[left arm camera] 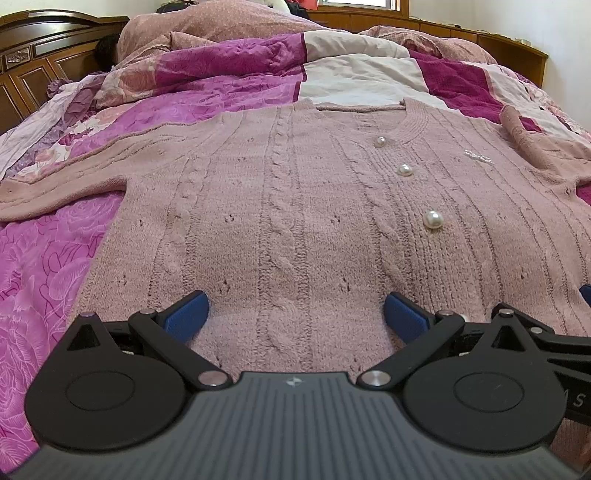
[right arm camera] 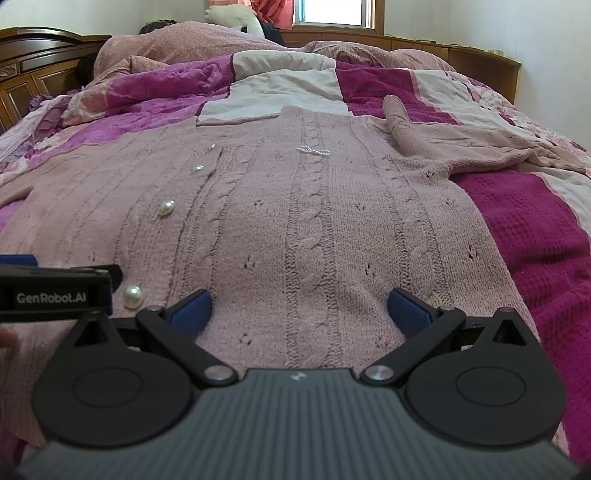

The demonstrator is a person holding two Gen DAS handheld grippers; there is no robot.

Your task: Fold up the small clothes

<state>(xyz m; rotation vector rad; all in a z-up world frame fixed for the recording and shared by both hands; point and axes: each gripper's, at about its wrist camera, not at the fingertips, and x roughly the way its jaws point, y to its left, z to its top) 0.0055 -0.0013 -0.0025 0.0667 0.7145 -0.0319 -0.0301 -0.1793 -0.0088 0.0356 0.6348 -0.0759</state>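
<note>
A dusty-pink cable-knit cardigan [left arm camera: 295, 206] with pearl buttons [left arm camera: 433, 220] lies flat, front up, on the bed, its neck at the far end. It also shows in the right wrist view [right arm camera: 314, 229]. My left gripper [left arm camera: 295, 314] is open, its blue pads low over the hem on the left half. My right gripper [right arm camera: 299, 312] is open over the hem on the right half. One sleeve [left arm camera: 55, 184] lies out to the left; the other sleeve [right arm camera: 461, 144] is bunched at the right. The left gripper's side [right arm camera: 55, 291] shows in the right view.
The cardigan rests on a magenta, pink and white patchwork quilt [right arm camera: 535, 236]. A heaped pink duvet [left arm camera: 221, 22] lies at the far end. A dark wooden headboard [left arm camera: 33, 55] stands at the left, and wooden cabinets [right arm camera: 480, 59] line the far wall.
</note>
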